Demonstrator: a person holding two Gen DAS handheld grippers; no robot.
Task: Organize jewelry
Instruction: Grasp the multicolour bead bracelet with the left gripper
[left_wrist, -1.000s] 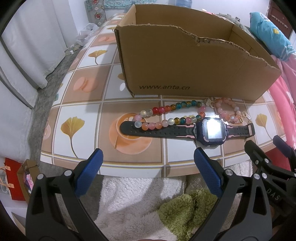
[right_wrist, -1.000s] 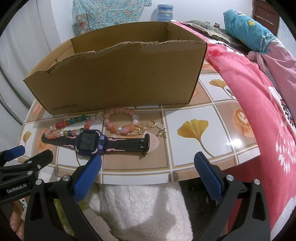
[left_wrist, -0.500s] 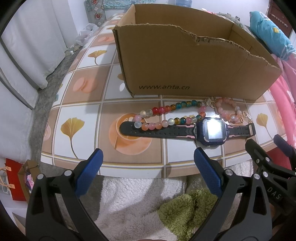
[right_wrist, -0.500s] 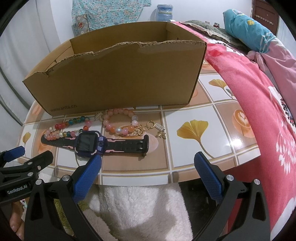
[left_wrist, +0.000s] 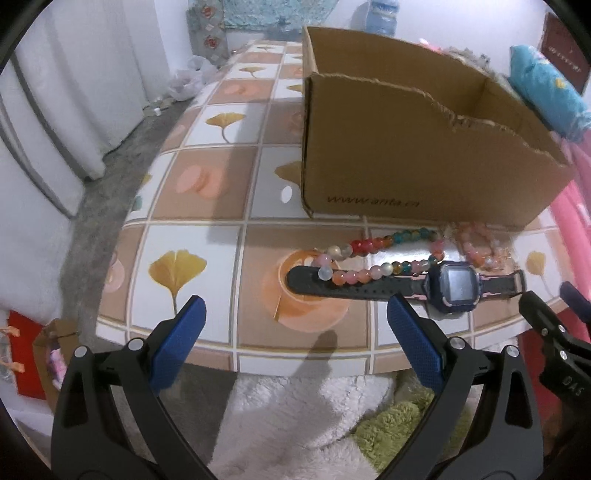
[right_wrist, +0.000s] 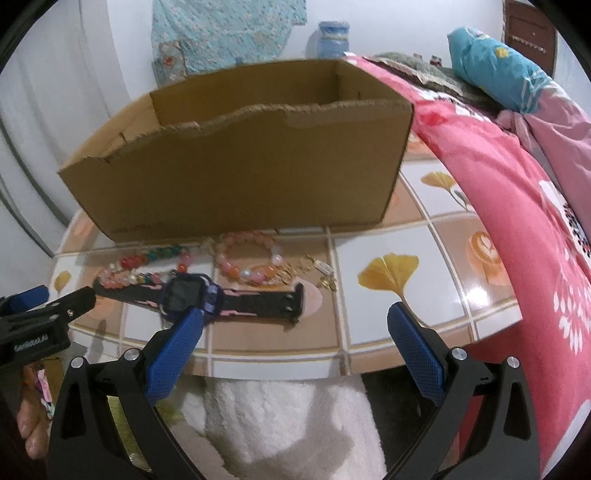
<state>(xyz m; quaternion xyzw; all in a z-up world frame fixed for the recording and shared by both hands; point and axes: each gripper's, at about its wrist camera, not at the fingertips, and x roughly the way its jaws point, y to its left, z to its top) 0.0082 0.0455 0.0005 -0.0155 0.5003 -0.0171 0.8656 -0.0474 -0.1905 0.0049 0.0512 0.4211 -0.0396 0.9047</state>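
Observation:
An open cardboard box (left_wrist: 406, 162) (right_wrist: 251, 173) stands on the tiled table (left_wrist: 192, 184). In front of it lie a multicoloured bead string (left_wrist: 373, 258) (right_wrist: 147, 266), a pink bead bracelet (left_wrist: 476, 247) (right_wrist: 247, 258), a gold chain piece (right_wrist: 314, 269) and a black-and-purple smartwatch (left_wrist: 454, 286) (right_wrist: 192, 295). My left gripper (left_wrist: 295, 332) is open and empty at the table's near edge, left of the watch face. My right gripper (right_wrist: 295, 336) is open and empty, just before the watch strap's right end; its left fingertip (right_wrist: 192, 321) overlaps the watch face in view.
A red-and-pink quilt (right_wrist: 517, 206) and a blue pillow (right_wrist: 495, 66) lie right of the table. White and green fluffy rugs (left_wrist: 306, 417) lie below the near edge. A white curtain (left_wrist: 55, 110) hangs at the left. The box blocks the way beyond the jewelry.
Both grippers have moved forward and lower toward the table's near edge. The left view has swung left. The jewelry and box have not moved.

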